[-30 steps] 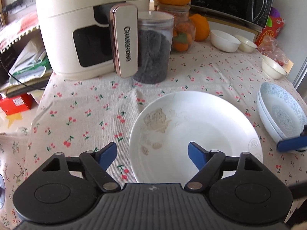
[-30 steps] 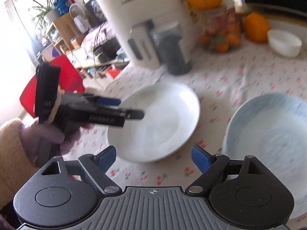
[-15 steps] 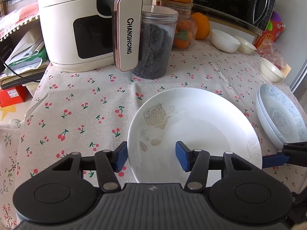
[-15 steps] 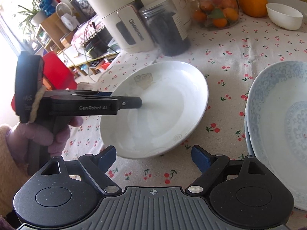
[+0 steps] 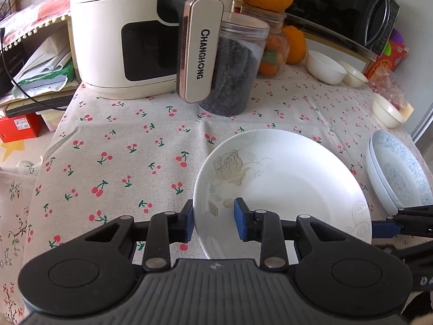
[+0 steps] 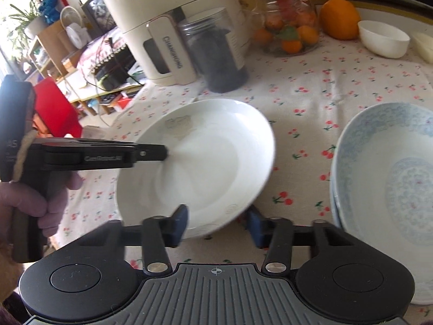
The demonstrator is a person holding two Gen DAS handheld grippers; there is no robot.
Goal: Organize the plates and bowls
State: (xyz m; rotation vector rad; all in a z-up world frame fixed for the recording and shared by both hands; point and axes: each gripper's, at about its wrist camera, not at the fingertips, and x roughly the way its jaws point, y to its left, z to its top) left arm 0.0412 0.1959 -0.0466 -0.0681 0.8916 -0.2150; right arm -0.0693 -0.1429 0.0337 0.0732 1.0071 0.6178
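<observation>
A white plate [image 5: 292,187] with a faint rose print lies on the cherry-print tablecloth [image 5: 130,146]. My left gripper [image 5: 215,223] straddles its left rim, one pad outside and one over the inside. Its jaws are closing, with a gap still showing. From the right wrist view the left gripper [image 6: 162,153] reaches in from the left, held by a hand. My right gripper [image 6: 217,223] straddles the near rim of the white plate [image 6: 205,157]. Its jaws are closing too and stand apart. Two stacked blue-patterned plates [image 6: 392,178] sit to the right.
A white air fryer [image 5: 121,40] and a jar of dark contents [image 5: 232,75] stand behind the plate. Further back are a jar of oranges [image 6: 289,27], a microwave [image 5: 338,5] and small white bowls [image 5: 326,67] [image 5: 387,112]. The table's edge drops off at the left.
Both pairs of jaws have narrowed around the white plate's rim. The right gripper has come down closer to the plate's near edge.
</observation>
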